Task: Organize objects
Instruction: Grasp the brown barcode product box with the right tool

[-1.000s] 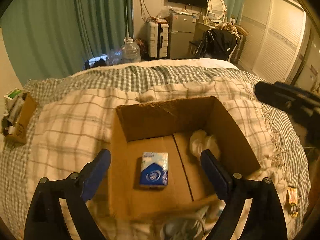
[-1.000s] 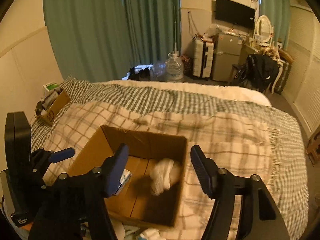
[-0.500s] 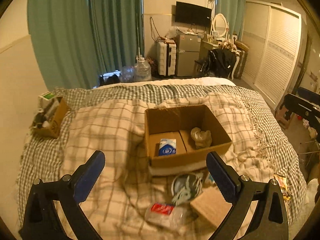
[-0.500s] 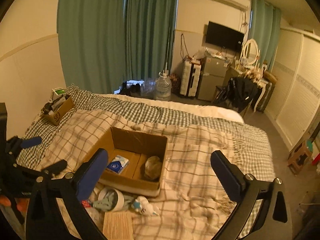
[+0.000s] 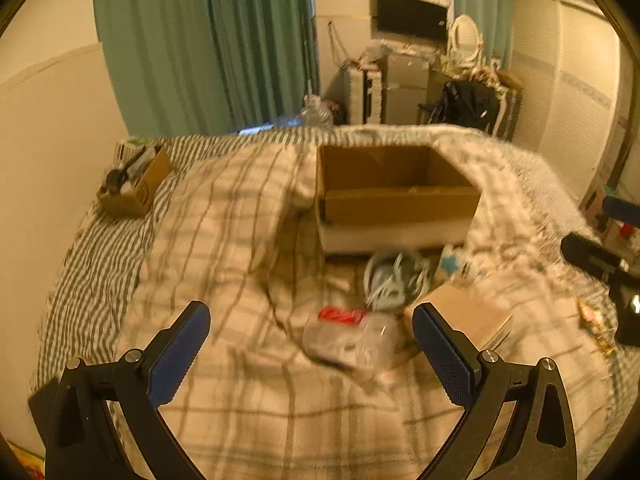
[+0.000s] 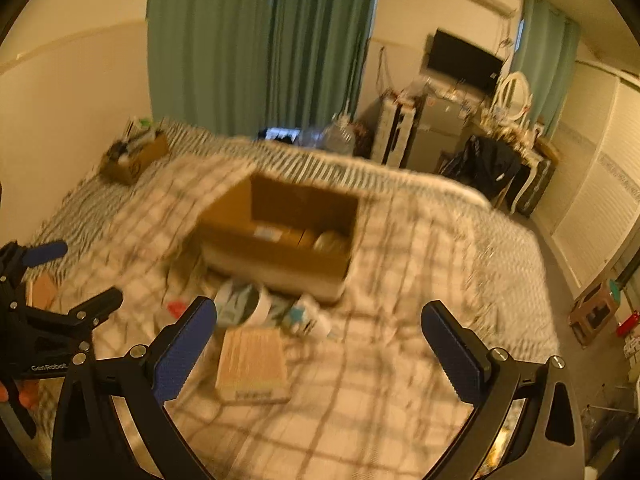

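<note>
An open cardboard box point(image 5: 400, 204) point(image 6: 280, 240) sits on the plaid blanket in the middle of the bed, with a tissue pack point(image 6: 267, 233) and a pale bundle point(image 6: 330, 241) inside. In front of it lie a clear plastic packet with a red label point(image 5: 348, 332), a round white tub point(image 5: 394, 280) point(image 6: 244, 304), a flat tan box point(image 6: 252, 364) point(image 5: 468, 312) and a small white and blue item point(image 6: 306, 318). My left gripper point(image 5: 310, 340) stands open above the packet, holding nothing. My right gripper point(image 6: 318, 334) is open and empty above the blanket, right of the flat box.
A small cardboard box point(image 5: 134, 190) full of items sits at the bed's far left by the wall. A snack wrapper point(image 5: 592, 320) lies near the right edge of the bed. Green curtains, a suitcase, a fridge and a chair stand beyond the bed.
Both grippers have pulled back from over the cardboard box towards the near side of the bed and opened wider. The loose items in front of the box have come into view.
</note>
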Tool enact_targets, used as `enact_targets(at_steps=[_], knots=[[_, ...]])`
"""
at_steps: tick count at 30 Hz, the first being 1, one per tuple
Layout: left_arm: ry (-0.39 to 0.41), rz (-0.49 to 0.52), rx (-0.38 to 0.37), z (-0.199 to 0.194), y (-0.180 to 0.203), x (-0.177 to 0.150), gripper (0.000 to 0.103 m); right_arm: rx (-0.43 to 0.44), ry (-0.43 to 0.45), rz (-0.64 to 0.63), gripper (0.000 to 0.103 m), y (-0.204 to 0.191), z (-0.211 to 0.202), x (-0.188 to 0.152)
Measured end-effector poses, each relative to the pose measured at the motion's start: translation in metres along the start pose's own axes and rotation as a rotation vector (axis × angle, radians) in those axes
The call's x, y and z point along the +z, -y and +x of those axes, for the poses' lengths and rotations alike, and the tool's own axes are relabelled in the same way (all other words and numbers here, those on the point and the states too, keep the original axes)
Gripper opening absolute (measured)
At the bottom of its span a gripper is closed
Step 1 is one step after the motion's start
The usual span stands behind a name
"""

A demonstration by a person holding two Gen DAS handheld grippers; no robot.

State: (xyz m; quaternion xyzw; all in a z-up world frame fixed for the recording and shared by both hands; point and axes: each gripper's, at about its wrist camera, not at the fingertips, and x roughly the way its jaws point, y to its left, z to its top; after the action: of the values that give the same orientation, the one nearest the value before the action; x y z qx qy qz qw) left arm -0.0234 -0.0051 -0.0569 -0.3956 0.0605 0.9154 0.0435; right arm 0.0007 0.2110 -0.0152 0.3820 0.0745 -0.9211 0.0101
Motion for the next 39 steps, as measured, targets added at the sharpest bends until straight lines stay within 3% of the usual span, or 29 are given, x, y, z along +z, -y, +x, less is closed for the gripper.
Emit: enact_targets(at_steps=[8, 17, 19, 22, 23, 28, 35, 39], knots=[[-0.100, -0.008, 0.034, 0.037, -0.009, -0.032, 0.103, 0.040, -0.165, -0.039, 0.103, -0.034, 0.070, -0.052], [-0.150, -0.021, 0.017, 0.058, -0.014, -0.038, 0.103, 0.074, -0.268, -0.056, 0.102, -0.043, 0.105, -0.061], [-0.157, -0.016, 0.011, 0.061, -0.012, -0.038, 0.103, 0.080, -0.282, -0.065, 0.097, -0.045, 0.109, -0.060], [-0.167, -0.008, -0.001, 0.065, -0.011, -0.039, 0.103, 0.087, -0.313, -0.083, 0.077, -0.049, 0.117, -0.062], [-0.171, -0.005, -0.008, 0.067, -0.011, -0.040, 0.103, 0.086, -0.316, -0.085, 0.075, -0.050, 0.118, -0.063], [-0.192, -0.007, -0.029, 0.072, -0.010, -0.042, 0.103, 0.077, -0.259, -0.066, 0.074, -0.047, 0.105, -0.059], [-0.218, 0.018, -0.096, 0.082, -0.005, -0.039, 0.103, 0.020, -0.095, -0.005, 0.074, -0.027, 0.059, -0.036], [-0.235, 0.047, -0.114, 0.097, 0.000, -0.031, 0.103, 0.007, -0.083, 0.012, 0.074, -0.017, 0.056, -0.026]])
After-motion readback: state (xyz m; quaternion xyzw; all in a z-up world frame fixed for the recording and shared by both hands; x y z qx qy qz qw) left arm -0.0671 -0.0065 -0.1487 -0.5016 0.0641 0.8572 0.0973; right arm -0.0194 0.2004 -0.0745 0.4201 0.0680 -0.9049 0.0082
